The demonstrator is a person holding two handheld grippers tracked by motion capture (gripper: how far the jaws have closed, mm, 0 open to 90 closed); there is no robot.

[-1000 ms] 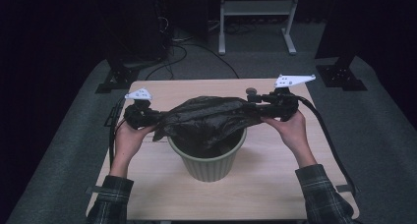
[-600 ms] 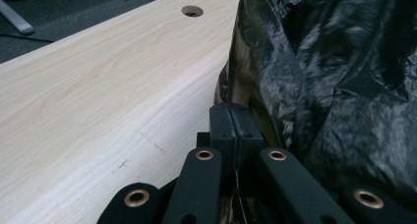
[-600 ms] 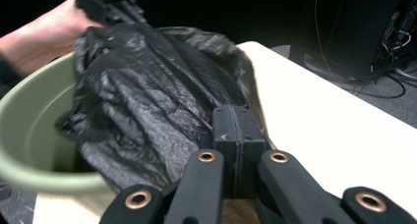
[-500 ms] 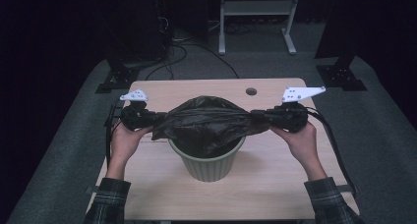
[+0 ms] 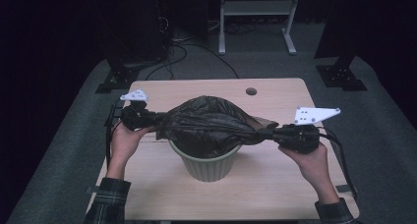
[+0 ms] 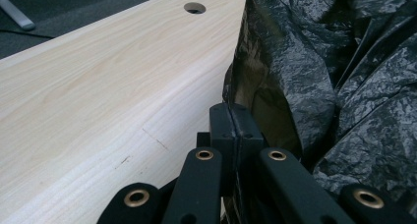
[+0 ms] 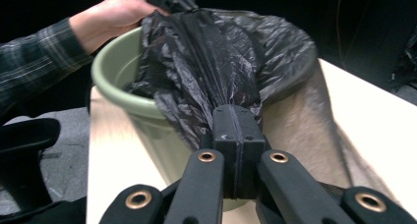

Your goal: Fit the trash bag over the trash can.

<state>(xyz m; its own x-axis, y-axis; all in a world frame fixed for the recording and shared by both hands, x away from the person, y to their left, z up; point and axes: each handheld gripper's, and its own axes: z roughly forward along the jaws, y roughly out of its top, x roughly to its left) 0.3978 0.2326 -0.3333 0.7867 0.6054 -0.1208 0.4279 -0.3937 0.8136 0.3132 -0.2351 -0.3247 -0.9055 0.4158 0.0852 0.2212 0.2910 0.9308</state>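
bag mouth stretched sideways over the green bin: black trash bag runs long axis left-right between both grippers, body sagging into the bin at mid-table. left gripper clamped tight on the bag's left edge; right gripper clamped on a bunched right edge. right end sits further out past the rim than the left, so hooking the film over the rim probably goes right side down first.

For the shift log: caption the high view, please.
Both grippers, left and right, stretch a crinkled black plastic bag over a pale green bin.
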